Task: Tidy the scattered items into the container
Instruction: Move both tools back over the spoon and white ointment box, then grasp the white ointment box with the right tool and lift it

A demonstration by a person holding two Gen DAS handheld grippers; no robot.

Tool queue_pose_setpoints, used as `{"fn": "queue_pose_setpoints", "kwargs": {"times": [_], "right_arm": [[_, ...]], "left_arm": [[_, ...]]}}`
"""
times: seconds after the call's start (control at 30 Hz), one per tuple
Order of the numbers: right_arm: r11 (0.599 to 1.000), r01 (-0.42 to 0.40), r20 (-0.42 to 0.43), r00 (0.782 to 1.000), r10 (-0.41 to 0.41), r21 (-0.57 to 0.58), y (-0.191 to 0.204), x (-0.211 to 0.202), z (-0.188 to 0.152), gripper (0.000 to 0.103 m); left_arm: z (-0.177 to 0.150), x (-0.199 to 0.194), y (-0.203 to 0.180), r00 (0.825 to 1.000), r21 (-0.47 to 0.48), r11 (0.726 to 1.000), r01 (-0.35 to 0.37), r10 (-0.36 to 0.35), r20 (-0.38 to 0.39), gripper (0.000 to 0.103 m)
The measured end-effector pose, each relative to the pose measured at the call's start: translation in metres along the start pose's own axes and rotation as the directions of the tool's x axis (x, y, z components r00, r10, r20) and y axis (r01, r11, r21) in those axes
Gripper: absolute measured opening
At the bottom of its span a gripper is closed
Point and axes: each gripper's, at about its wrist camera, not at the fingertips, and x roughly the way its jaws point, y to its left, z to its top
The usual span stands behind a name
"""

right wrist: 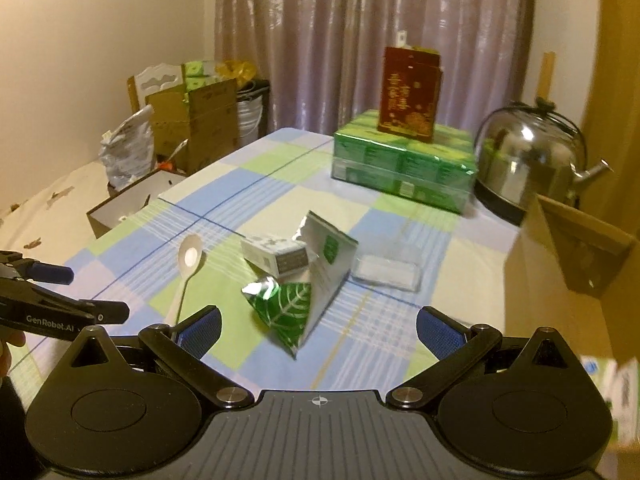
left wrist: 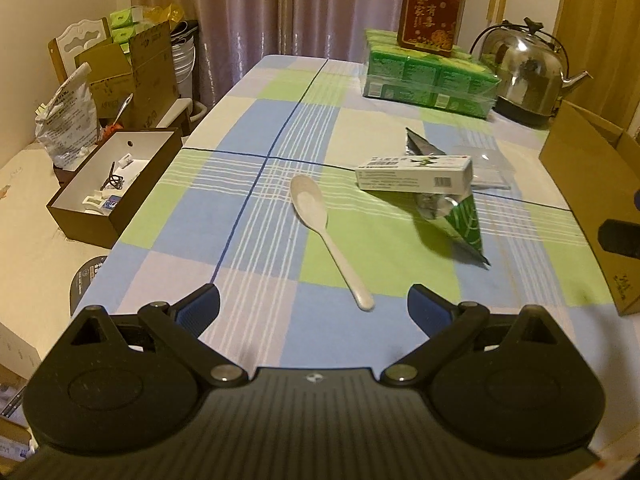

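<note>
Both claws are held apart and empty above the near edge of the bench (left wrist: 256, 184): the left claw (left wrist: 314, 310) just short of the spoon (left wrist: 320, 224) handle, the right claw (right wrist: 318, 328) just short of the foil pouch (right wrist: 304, 292). Open cloth is left between spoon and left edge. A white carton (left wrist: 414, 174) is propped on the pouch, with a clear tray (right wrist: 386, 270) just beyond. The cardboard box (left wrist: 588, 200) is set at the right edge. The far end is occupied by a green pack (left wrist: 428, 76), a red bag (left wrist: 430, 12) and a kettle (left wrist: 524, 72).
</note>
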Motion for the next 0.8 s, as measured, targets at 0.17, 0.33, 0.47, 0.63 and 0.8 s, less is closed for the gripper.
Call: {"fn": "queue_pose_setpoints", "kwargs": {"times": [0.17,0.33,0.47,0.63,0.8], "right_arm": [[0.998,-0.027,-0.009,1.0,0.026,-0.049,0.006,0.032,0.015,0.101],[0.994,-0.051,-0.024,0.999,0.049,-0.093,0.011,0.066,0.025,0.101],[0.989,-0.078,-0.033,0.997,0.075,-0.124,0.017,0.091,0.029,0.099],[0.985,-0.101,-0.059,0.994,0.093,-0.14,0.022,0.121,0.031,0.089],[0.98,-0.1,-0.076,0.993,0.088,-0.174,0.026,0.139,0.032,0.077]], "left_arm": [[0.009,0.018,0.007,1.0,-0.002,1.0,0.0,0.0,0.001,0.098],[0.018,0.036,0.012,1.0,0.004,1.0,0.003,-0.003,0.007,0.098],[0.021,0.049,0.015,1.0,0.002,1.0,0.006,-0.006,0.004,0.098],[0.024,0.061,0.018,1.0,0.002,1.0,0.013,-0.013,0.002,0.098],[0.026,0.073,0.019,1.0,0.007,1.0,0.018,-0.018,-0.001,0.098]]}}
